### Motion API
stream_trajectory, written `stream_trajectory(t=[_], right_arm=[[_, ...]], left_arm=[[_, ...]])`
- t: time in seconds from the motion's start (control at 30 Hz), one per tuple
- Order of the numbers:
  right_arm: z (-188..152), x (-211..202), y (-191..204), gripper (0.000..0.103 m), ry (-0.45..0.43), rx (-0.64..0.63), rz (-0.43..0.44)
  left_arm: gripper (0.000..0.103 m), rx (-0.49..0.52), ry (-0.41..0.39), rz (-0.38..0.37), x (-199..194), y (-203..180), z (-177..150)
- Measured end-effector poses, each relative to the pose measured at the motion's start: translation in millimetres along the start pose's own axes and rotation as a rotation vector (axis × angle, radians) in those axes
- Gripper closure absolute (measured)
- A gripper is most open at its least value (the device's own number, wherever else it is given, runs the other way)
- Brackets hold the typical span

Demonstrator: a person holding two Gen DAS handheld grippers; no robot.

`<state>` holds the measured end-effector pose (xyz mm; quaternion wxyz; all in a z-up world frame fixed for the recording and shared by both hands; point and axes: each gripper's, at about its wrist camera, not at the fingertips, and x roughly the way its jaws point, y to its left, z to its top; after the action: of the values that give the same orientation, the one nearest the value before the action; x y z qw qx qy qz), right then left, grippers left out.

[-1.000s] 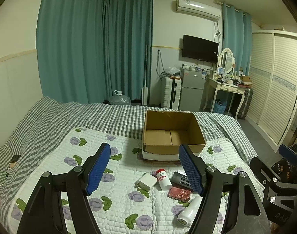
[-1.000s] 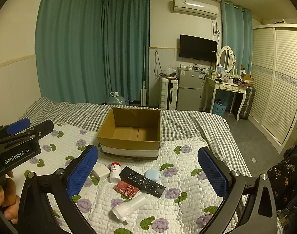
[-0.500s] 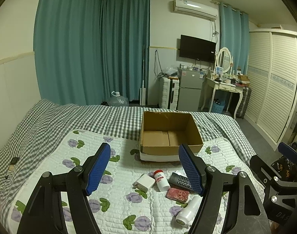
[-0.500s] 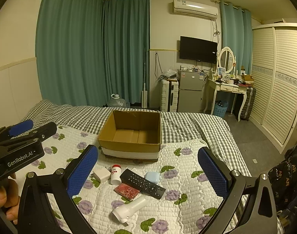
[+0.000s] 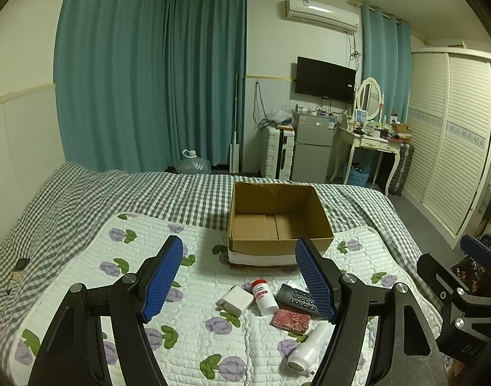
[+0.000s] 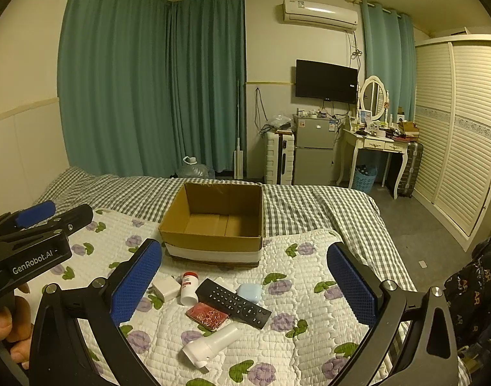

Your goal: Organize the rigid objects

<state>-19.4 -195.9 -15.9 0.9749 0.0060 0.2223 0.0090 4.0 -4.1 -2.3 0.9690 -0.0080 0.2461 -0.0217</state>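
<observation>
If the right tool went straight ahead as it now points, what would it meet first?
Probably the cardboard box: it sits ahead of the open right tool, beyond the black remote lying lower on the quilt. Depth is unclear.

Far wall ahead of both grippers: teal curtains (image 5: 148, 80), air conditioner (image 5: 322, 11) high up, black TV (image 5: 325, 79) below it. Small grey fridge (image 6: 313, 151) under the TV, white dressing table (image 6: 374, 144) (oval mirror on top) just to its right. Louvred wardrobe (image 6: 461, 122) far right.
</observation>
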Motion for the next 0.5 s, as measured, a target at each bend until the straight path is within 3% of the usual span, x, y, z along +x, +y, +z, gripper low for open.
stream_trajectory(t=[0.5], right_arm=[[1.5, 1.1, -2.1, 0.0, -0.025, -0.001, 0.002]], left_arm=[[0.028, 0.014, -0.001, -0.005, 5.5, -3.8, 2.3]])
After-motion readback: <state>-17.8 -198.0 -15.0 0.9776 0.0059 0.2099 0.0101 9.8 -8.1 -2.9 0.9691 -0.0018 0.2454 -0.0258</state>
